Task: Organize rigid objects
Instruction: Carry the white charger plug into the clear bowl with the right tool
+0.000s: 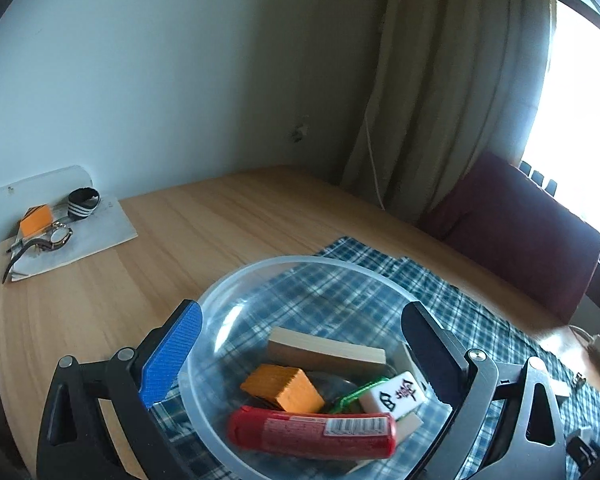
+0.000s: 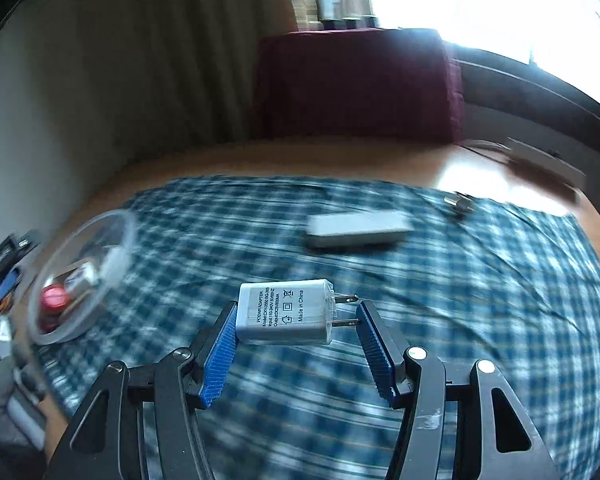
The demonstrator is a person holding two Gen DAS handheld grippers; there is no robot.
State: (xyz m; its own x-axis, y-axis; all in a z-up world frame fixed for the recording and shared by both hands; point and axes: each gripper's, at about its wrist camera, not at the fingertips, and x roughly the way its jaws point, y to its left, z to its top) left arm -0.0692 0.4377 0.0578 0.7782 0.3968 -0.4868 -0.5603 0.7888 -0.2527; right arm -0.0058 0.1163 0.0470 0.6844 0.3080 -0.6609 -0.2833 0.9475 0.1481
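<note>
In the right wrist view, the right gripper [image 2: 296, 344] has its blue-padded fingers [image 2: 220, 354] closed in on a white power adapter [image 2: 286, 312], low in the centre of the frame: the left pad presses the adapter's body and the right pad sits at the tips of its two metal prongs, which point right. The adapter's printed label faces up. Beneath it spreads a blue plaid cloth [image 2: 440, 300] covering most of the wooden bench [image 2: 228, 156]. Further up the cloth lies a blurred grey rectangular block [image 2: 358, 229], well apart from the adapter, with a small dark metal piece [image 2: 458, 204] near the cloth's upper right edge. At the left edge of the frame the clear plastic bowl [image 2: 128, 232] appears tilted and blurred. In the left wrist view, the left gripper [image 1: 300, 356] has its fingers [image 1: 172, 356] spread wide on either side of that clear bowl [image 1: 284, 262], one pad just outside the left wall and the other at the right wall; whether they press the bowl I cannot tell. Inside the bowl lie a red tube with a barcode [image 1: 312, 432] at the front, an orange block [image 1: 284, 388], a long wooden block [image 1: 324, 350], a mahjong tile [image 1: 394, 396] and a green clip [image 1: 356, 394]. At the upper left of that frame, a watch [image 1: 58, 236] and an orange pad [image 1: 36, 220] rest on white paper [image 1: 100, 236] on the bare bench. A dark red chair back [image 1: 516, 232] stands beyond the bench at right.
</note>
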